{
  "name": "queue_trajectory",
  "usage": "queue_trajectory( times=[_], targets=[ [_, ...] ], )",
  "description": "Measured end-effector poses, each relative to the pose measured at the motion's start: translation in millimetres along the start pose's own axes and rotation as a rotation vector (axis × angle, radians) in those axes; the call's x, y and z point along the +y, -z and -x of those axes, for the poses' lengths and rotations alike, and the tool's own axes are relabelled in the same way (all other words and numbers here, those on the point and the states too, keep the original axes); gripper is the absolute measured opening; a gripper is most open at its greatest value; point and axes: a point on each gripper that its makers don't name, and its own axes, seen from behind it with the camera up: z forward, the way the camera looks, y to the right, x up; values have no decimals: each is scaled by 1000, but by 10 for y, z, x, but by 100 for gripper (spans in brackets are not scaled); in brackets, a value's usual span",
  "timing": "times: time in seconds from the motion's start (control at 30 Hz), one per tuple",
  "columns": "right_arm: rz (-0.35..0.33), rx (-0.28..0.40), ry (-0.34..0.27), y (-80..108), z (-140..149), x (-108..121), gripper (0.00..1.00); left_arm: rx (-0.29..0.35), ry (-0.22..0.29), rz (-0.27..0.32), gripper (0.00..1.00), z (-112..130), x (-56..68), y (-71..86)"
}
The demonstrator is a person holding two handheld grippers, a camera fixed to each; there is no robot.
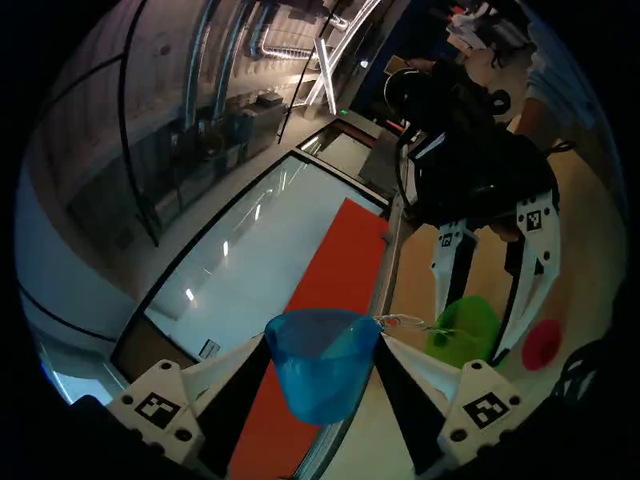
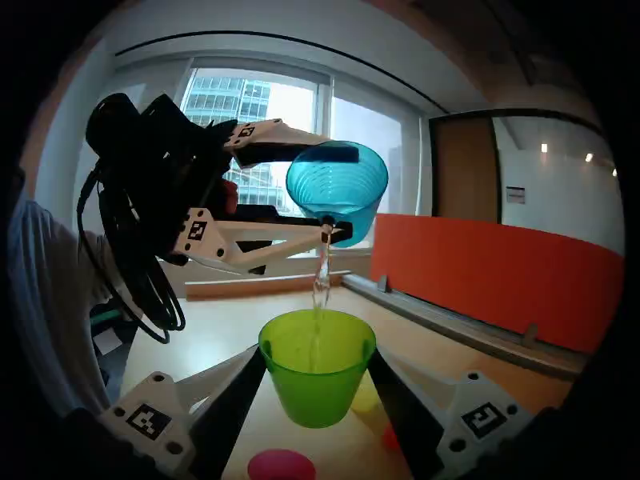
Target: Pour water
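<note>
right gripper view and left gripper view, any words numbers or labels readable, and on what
No text is readable.
Square coded markers on the fingers: patterns, no words.
Small wall sign: too small to read.

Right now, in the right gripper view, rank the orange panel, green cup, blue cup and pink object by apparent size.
Largest: orange panel
green cup and blue cup look alike, green being nearer the camera, so unranked
pink object, partly cut off, smallest
</note>
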Motion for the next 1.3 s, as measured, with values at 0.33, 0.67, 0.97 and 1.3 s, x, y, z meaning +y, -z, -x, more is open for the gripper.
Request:
queue_trajectory(
  times=[0.33,0.67,0.97,1.3],
  targets=[
    [0,1,4,6,-12,1,90,3,-44,-3,87,-35,-35,-2],
    [1,3,8,7,-21,13,90,16,-80,-1,87,-97,-51,0],
    [5,5,11,20,-35,32,90,23,-109,1,87,-144,-73,-3],
    [11,14,12,48,-69,60,90,22,-151,-4,87,-174,-107,-4]
  ],
)
